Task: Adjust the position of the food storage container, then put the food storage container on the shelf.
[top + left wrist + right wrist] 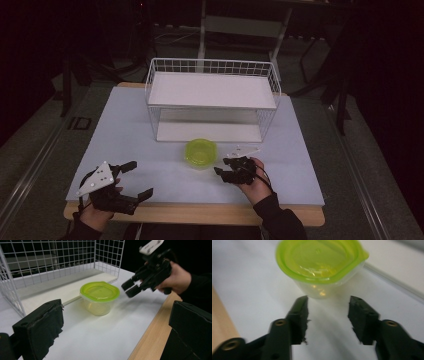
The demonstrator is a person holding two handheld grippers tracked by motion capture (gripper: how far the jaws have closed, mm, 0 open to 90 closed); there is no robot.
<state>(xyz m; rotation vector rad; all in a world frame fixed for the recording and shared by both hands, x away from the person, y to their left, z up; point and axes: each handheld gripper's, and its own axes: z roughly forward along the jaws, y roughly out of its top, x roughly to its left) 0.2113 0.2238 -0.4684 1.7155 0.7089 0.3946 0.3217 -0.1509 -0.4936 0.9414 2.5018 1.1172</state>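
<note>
A clear plastic container with a lime-green lid (201, 152) stands on the white table top in front of the wire rack. In the left gripper view the container (100, 298) sits upright with its lid on. My right gripper (222, 166) hovers just right of it, jaws apart and pointing at it. In the right gripper view my right gripper (328, 302) is open and empty, and the container (319, 265) lies just beyond its tips. My left gripper (141, 178) rests near the front left edge, open wide with nothing between its jaws.
A white wire rack (210, 90) with an upper shelf stands at the back middle of the table; its lower white board reaches nearly to the container. The table's wooden front edge (200, 212) runs below both hands. Dark floor and chair legs surround the table.
</note>
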